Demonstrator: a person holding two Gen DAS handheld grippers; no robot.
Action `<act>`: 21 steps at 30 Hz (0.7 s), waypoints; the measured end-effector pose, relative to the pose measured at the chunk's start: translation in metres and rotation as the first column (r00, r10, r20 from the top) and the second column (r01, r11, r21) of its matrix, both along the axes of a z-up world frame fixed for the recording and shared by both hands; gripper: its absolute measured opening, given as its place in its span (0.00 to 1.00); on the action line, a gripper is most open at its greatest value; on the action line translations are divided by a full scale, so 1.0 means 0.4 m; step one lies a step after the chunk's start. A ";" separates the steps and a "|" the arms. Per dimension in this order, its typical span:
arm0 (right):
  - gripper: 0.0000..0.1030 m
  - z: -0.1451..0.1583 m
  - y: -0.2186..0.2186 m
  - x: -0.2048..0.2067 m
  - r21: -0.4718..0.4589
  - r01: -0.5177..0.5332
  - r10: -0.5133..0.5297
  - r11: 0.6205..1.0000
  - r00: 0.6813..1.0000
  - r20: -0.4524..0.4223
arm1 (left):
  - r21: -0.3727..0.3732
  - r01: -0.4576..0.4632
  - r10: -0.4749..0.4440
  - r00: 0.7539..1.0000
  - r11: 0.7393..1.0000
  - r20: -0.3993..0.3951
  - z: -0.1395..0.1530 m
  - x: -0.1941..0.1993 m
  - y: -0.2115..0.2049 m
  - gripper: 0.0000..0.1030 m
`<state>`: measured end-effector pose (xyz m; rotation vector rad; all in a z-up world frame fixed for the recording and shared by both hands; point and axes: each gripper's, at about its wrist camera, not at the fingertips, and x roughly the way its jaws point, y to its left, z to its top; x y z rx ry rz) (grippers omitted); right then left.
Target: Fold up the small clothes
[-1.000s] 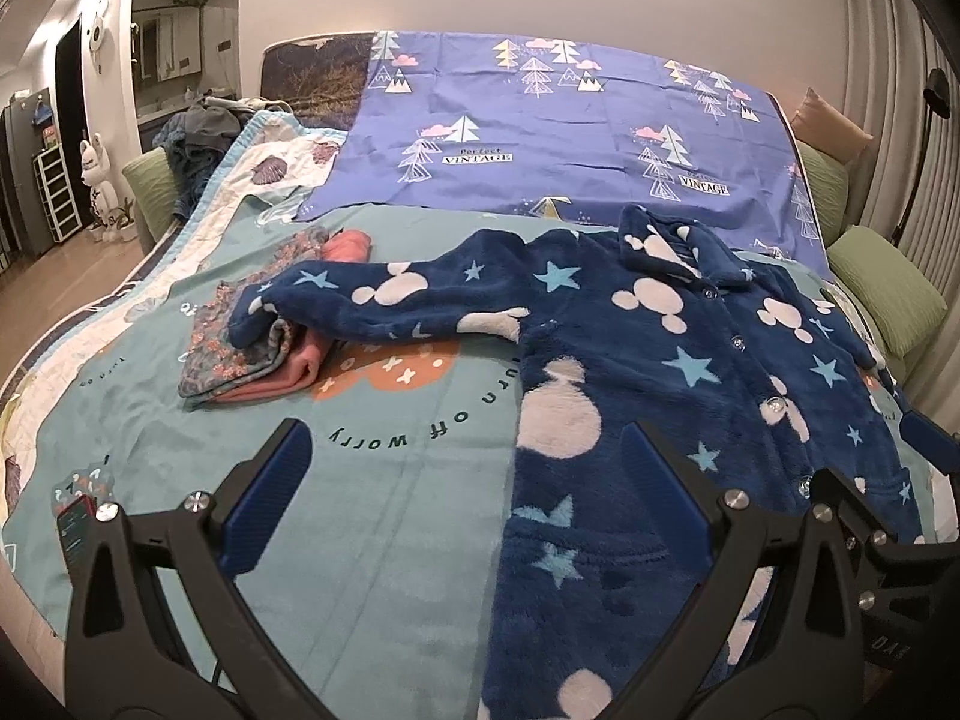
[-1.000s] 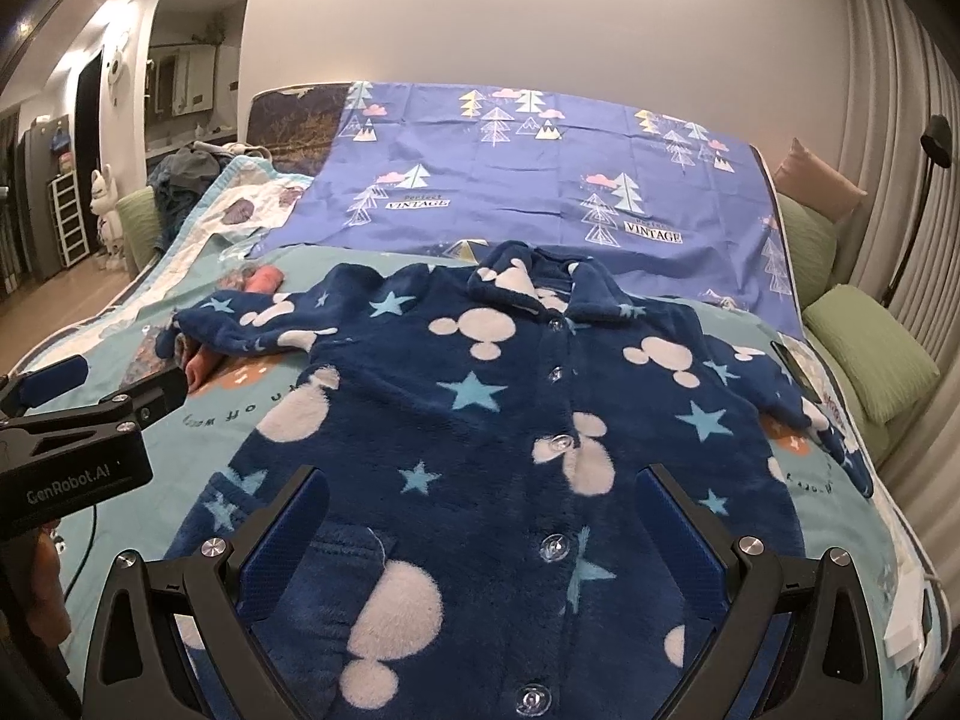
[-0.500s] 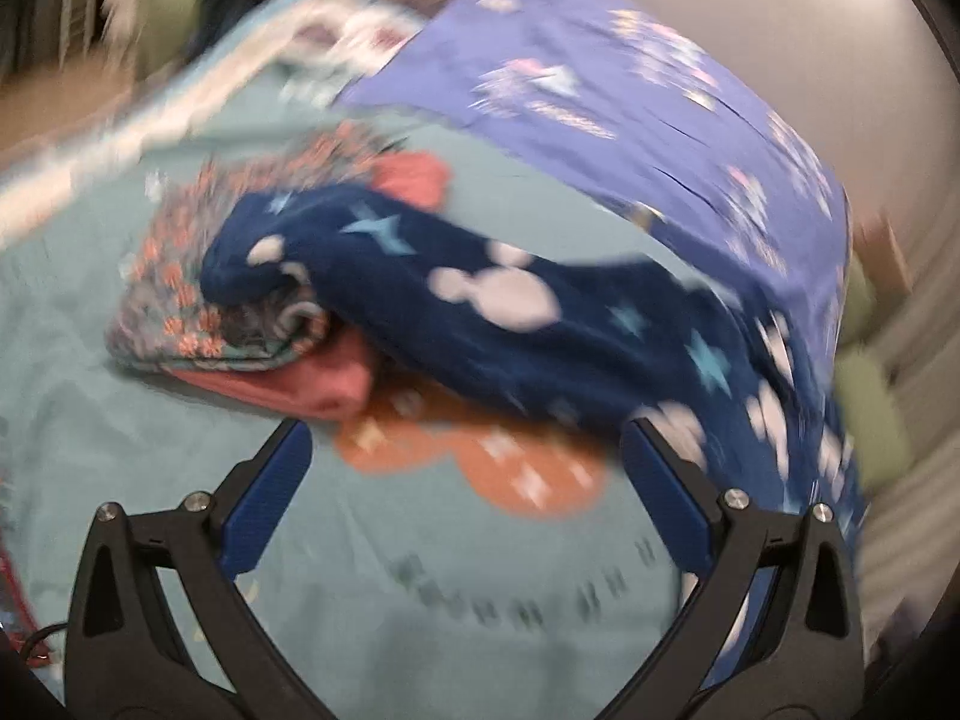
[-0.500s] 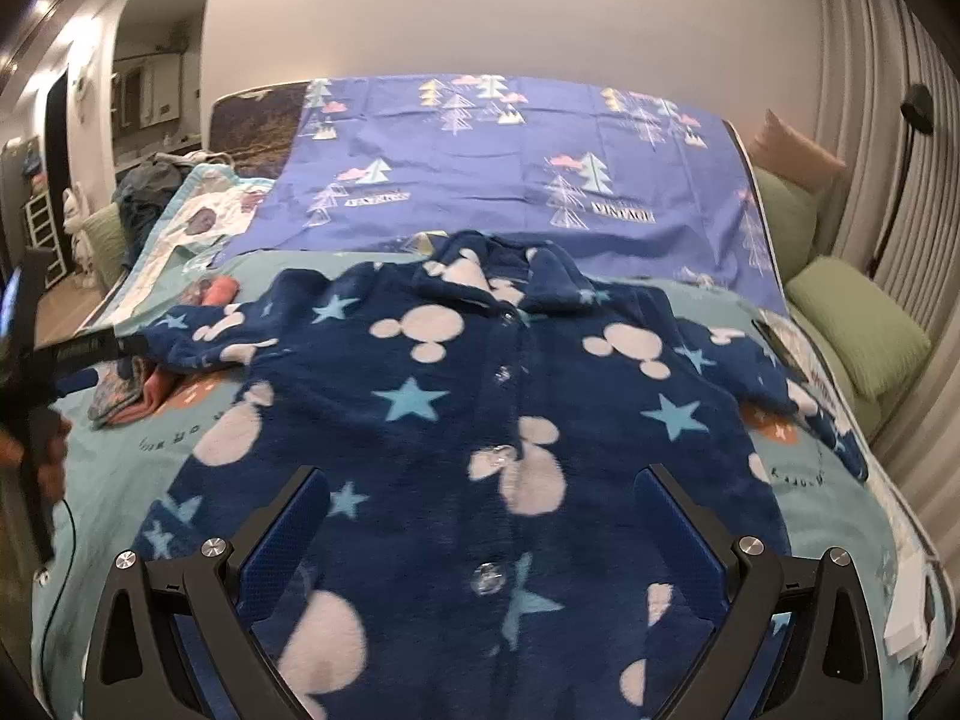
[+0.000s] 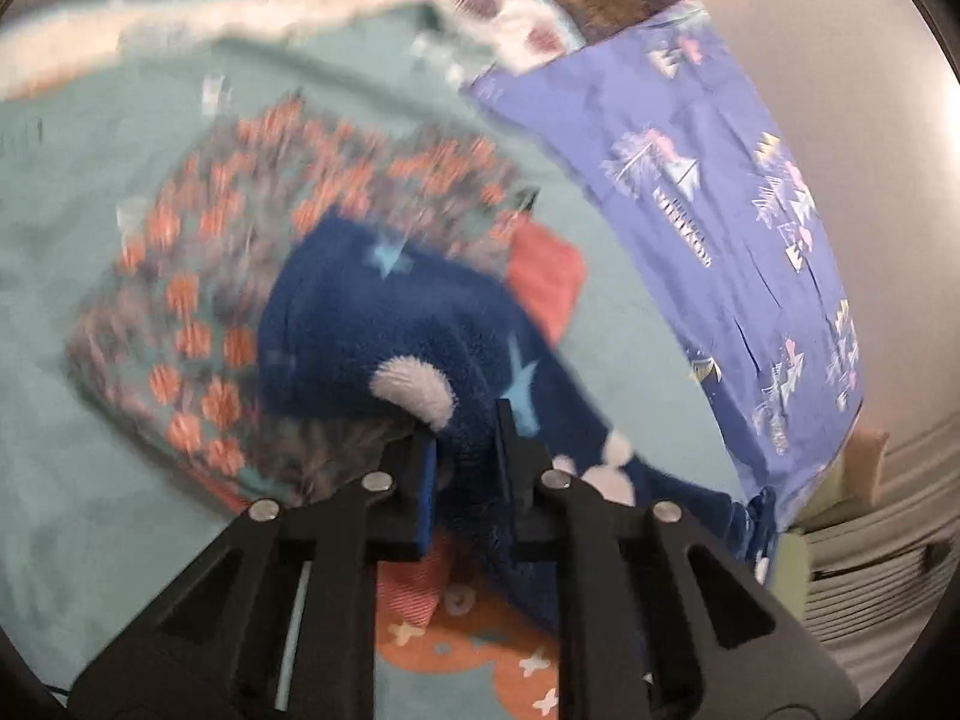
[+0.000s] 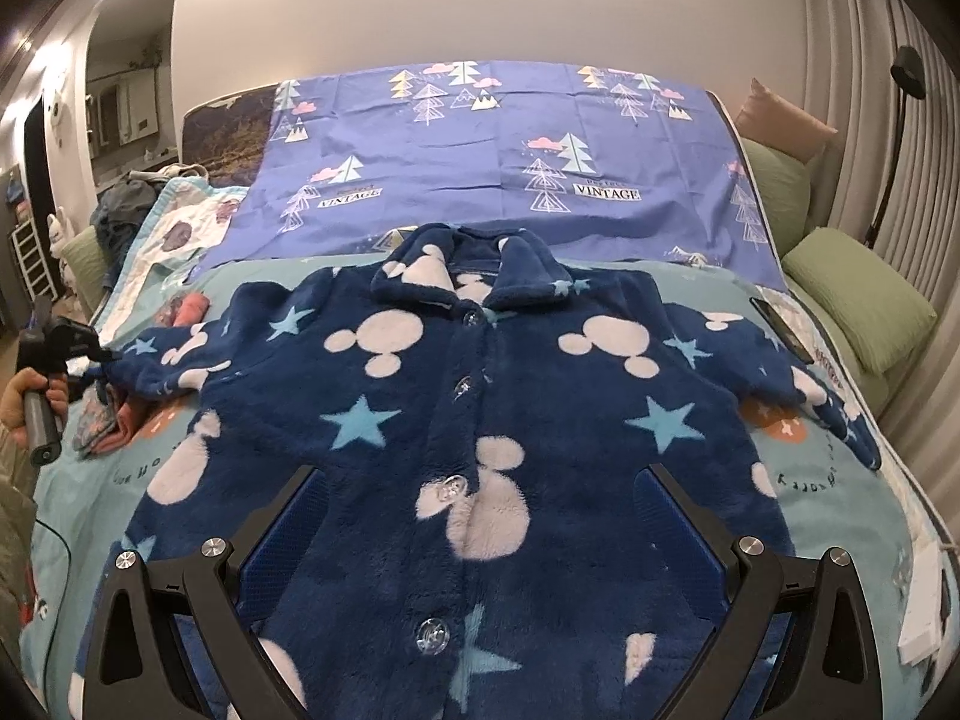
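Bed (image 6: 852,516): broad flat surface under a teal printed cover, matte, with orange cartoon shapes and small dark lettering.
Sheet (image 6: 480,162): periwinkle rectangle of smooth woven cotton at the head end, creased in a grid, printed with line-drawn pine trees and "VINTAGE" labels; seen tilted in the left wrist view (image 5: 732,192).
Pyjama jacket (image 6: 480,420): thick navy fleece, plush and fuzzy, patterned with white mouse-head blobs and pale blue stars; lies front up in the middle of the bed, buttoned, collar toward the sheet, both sleeves spread outward.
Cushions (image 6: 858,294): soft green, rounded rectangles, stacked along the bed's right edge beside a ribbed wall.
Folded stack (image 5: 198,300): floral fabric with orange blossoms on grey-teal, lying on a coral-pink piece; blurred by motion, near the bed's left edge.
Sleeve (image 5: 384,324): rounded cuff end of the jacket's fleece arm, draped over the folded stack.
Right gripper (image 6: 480,540): black angular frame, blue textured pads, fingers spread wide over the jacket's lower front, nothing between them.
Left gripper (image 5: 465,456): same black frame, fingers drawn narrow and pinching a fold of the sleeve; visible far left in the right wrist view (image 6: 66,342), handle in the person's hand (image 6: 24,402).
Buttons (image 6: 453,487): clear round plastic discs, glossy, in a line down the jacket's placket.
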<state>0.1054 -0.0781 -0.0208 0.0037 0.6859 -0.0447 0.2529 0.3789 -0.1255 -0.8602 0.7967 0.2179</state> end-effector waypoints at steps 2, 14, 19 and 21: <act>1.00 -0.006 -0.002 0.004 -0.004 -0.001 0.001 1.000 1.000 -0.006 | 0.082 0.022 -0.025 0.999 0.996 0.044 0.060 0.006 -0.028 0.15; 1.00 0.000 -0.052 0.023 0.027 0.024 -0.024 0.999 1.000 -0.005 | 0.495 0.381 -0.541 0.809 0.781 0.230 0.341 -0.004 -0.547 0.15; 1.00 -0.001 -0.111 0.035 0.058 0.071 -0.069 0.996 0.997 -0.021 | 0.492 0.603 -0.756 0.621 0.628 0.205 0.294 -0.043 -0.818 0.15; 1.00 -0.006 -0.143 0.040 0.087 0.099 -0.096 0.991 0.995 -0.036 | 0.484 0.655 -0.797 0.578 0.580 0.173 0.261 -0.057 -0.892 0.15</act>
